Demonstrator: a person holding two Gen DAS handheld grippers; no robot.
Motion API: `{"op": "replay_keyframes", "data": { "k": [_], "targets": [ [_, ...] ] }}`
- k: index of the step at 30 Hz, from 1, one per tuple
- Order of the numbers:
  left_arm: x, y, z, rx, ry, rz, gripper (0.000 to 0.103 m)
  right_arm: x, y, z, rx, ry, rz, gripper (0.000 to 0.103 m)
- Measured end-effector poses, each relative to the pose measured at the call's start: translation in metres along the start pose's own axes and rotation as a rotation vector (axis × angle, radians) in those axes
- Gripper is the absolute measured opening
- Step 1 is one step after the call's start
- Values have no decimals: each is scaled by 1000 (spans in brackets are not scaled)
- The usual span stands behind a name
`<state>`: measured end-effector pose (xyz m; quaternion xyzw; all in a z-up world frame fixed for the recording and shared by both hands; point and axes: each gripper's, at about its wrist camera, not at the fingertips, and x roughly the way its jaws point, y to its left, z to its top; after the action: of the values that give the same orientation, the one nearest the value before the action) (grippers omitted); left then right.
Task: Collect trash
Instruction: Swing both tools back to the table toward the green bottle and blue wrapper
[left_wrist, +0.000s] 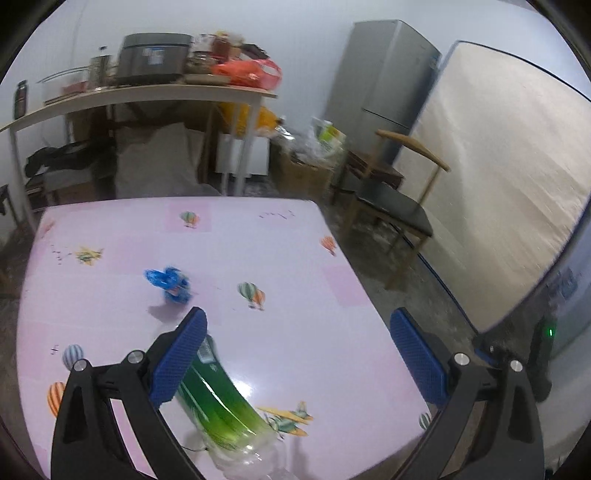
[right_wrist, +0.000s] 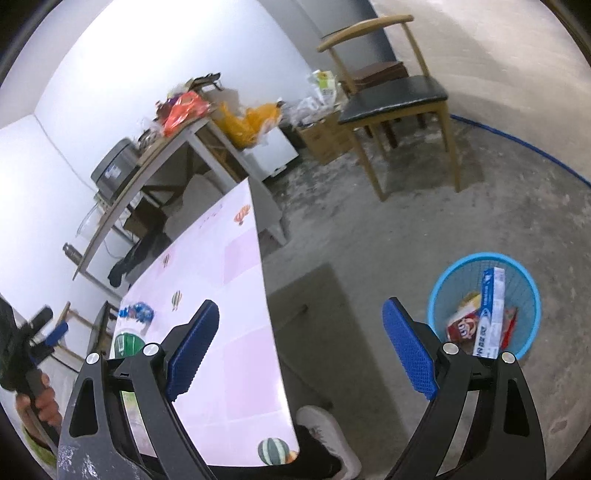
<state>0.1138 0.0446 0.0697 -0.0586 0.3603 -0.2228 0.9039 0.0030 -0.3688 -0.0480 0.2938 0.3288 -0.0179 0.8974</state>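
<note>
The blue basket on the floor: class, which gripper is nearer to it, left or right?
Right. The right gripper hangs open past the table edge, beside the blue basket. The left gripper is over the table, above the green bottle.

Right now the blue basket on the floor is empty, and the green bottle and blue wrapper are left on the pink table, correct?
Not quite: the blue basket is not empty. The right wrist view shows a white-and-blue box and a red packet already inside. The green bottle and blue wrapper are indeed on the pink table.
</note>
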Motion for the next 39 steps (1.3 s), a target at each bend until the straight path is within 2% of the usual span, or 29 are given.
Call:
{"op": "replay_keyframes", "data": {
  "k": [9, 17, 24, 31, 39],
  "targets": [
    [21, 13, 14, -63, -4, 49, 97, 15, 1, -7, -7, 37, -1, 86],
    [31, 22, 24, -89, -15, 113, 97, 18, -3, -12, 9, 29, 28, 86],
    [46, 33, 29, -120, 8, 165, 97, 28, 0, -12, 2, 57, 45, 86],
    [52, 47, 26, -169, 21, 164, 97, 30, 3, -10, 5, 60, 44, 86],
    [28, 65, 17, -205, -18, 134, 97, 22, 22, -11, -37, 63, 40, 86]
  ]
}}
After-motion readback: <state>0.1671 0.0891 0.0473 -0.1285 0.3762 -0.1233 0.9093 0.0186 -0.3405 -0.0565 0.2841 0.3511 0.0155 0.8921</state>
